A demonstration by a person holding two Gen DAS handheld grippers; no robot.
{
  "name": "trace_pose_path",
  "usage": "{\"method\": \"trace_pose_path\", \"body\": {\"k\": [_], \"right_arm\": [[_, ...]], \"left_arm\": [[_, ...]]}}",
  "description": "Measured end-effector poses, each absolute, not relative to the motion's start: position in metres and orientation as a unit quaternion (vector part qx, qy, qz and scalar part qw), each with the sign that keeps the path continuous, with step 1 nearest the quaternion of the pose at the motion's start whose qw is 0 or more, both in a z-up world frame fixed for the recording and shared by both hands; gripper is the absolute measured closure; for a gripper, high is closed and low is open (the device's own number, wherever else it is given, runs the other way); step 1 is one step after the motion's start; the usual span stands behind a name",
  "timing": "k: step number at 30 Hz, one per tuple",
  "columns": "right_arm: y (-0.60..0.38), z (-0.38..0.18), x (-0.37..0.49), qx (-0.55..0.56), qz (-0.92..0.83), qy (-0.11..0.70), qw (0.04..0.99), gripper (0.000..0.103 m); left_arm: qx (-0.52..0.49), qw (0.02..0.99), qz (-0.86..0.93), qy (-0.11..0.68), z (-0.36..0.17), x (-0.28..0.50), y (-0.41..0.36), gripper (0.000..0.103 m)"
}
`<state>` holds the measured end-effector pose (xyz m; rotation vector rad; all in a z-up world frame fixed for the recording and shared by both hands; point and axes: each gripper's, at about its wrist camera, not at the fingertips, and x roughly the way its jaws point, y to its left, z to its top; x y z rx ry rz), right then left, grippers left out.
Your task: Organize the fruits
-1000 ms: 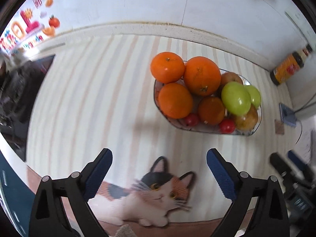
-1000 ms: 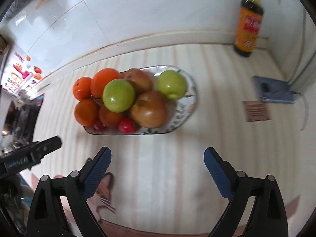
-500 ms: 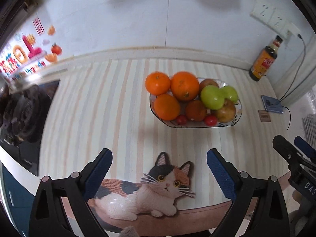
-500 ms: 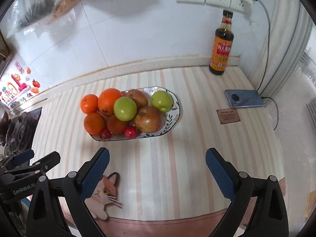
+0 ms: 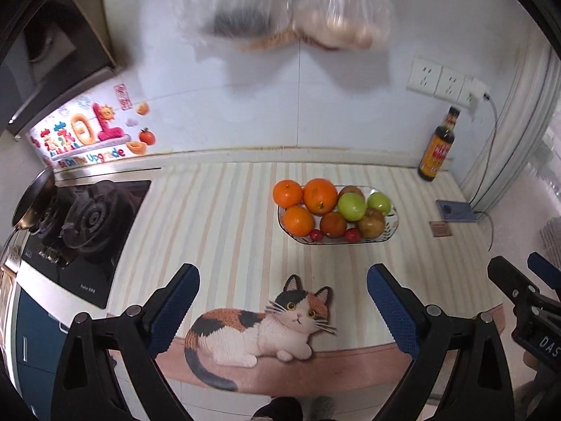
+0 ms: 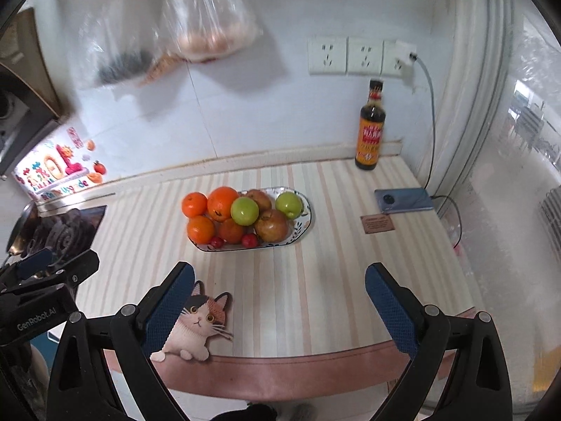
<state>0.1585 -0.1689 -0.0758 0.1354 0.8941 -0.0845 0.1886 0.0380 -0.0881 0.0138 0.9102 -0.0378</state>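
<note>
An oval patterned dish (image 5: pixel 392 224) (image 6: pixel 305 224) sits mid-counter, piled with several oranges (image 5: pixel 319 196) (image 6: pixel 222 203), two green apples (image 5: pixel 351 206) (image 6: pixel 244 210), brown-red fruits (image 5: pixel 371 224) (image 6: pixel 271 225) and small red fruits (image 5: pixel 351 234) (image 6: pixel 249 240). My left gripper (image 5: pixel 282 300) is open and empty, held high above the counter's front edge. My right gripper (image 6: pixel 278 298) is open and empty, also well back from the dish. Each gripper shows at the edge of the other's view.
A striped mat with a cat picture (image 5: pixel 266 322) covers the counter. A gas hob (image 5: pixel 80 224) with a pan lies left. A sauce bottle (image 6: pixel 370 129), a phone on a cable (image 6: pixel 403 200) and a small card (image 6: pixel 377 224) lie right. Plastic bags (image 6: pixel 207 24) hang on the wall.
Both grippers have pulled back and up from the dish, which now looks smaller and farther. Both stay open and empty. The fruits have not moved.
</note>
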Motion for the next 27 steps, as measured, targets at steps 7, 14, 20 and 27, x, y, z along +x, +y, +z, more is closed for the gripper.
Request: {"method": "trace_pose_path", "body": {"k": [7, 14, 20, 27], "right_arm": [[-0.175, -0.034, 0.102, 0.060, -0.014, 0.406, 0.912, 0.003], [-0.176, -0.012, 0.059, 0.047, 0.011, 0.395, 0.917, 0.003], [-0.175, -0.002, 0.035, 0.047, 0.016, 0.391, 0.919, 0.003], [-0.177, 0.005, 0.034, 0.056, 0.009, 0.388, 0.920, 0.000]], "left_arm": [[-0.010, 0.905, -0.003, 0.424, -0.063, 0.130, 0.034, 0.005], [-0.005, 0.914, 0.013, 0.405, -0.047, 0.085, 0.025, 0.005], [0.001, 0.916, 0.006, 0.400, -0.038, 0.072, 0.025, 0.005], [0.000, 0.914, 0.002, 0.406, -0.037, 0.085, 0.029, 0.000]]}}
